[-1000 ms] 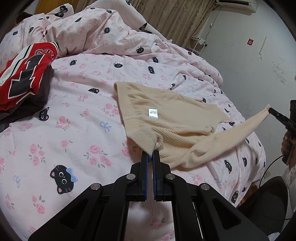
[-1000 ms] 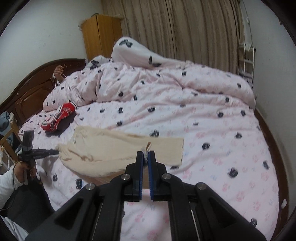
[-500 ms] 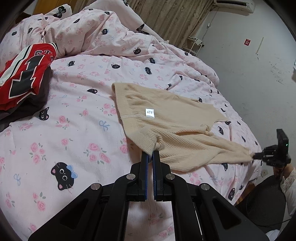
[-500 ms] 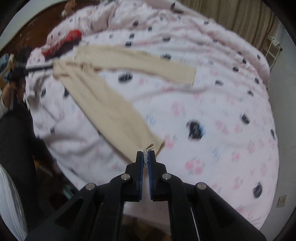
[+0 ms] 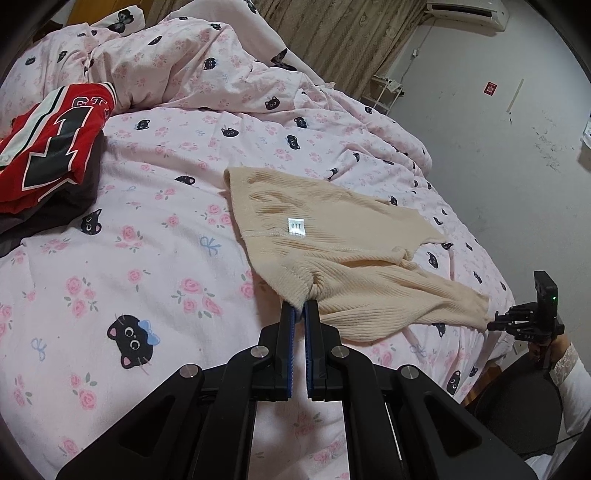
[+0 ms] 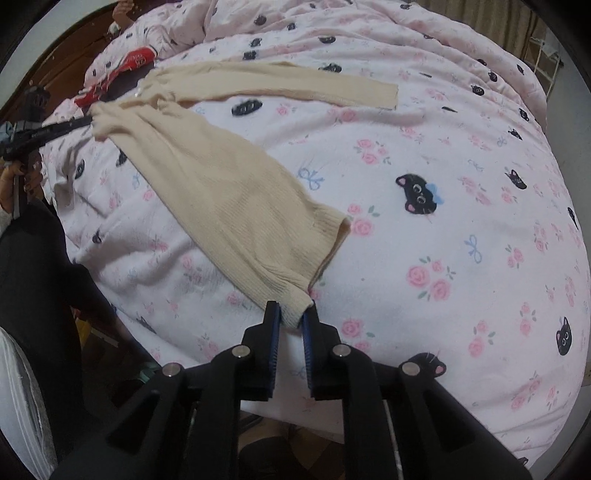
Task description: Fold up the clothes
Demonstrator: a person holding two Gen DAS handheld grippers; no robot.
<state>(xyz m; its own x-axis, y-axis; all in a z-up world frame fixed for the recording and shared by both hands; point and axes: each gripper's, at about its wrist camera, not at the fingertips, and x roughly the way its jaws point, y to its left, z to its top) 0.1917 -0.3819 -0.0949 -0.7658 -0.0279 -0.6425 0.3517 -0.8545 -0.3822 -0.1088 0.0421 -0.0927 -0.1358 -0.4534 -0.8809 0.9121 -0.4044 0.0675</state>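
Home bedroom. Bed (image 5: 147,229) with pink cat-and-rose bedding fills the scene, duvet (image 5: 192,62) bunched at the far end, brown curtains (image 5: 343,33) behind, wall AC unit (image 5: 465,13) top right, dark wooden headboard (image 6: 55,62) far left.

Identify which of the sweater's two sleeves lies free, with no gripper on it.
The far sleeve, stretched flat across the bed; the near sleeve has its cuff between the right gripper's fingers.

Bare bedspread (image 5: 155,266) left; folded red jersey (image 5: 48,147) blocks beyond.
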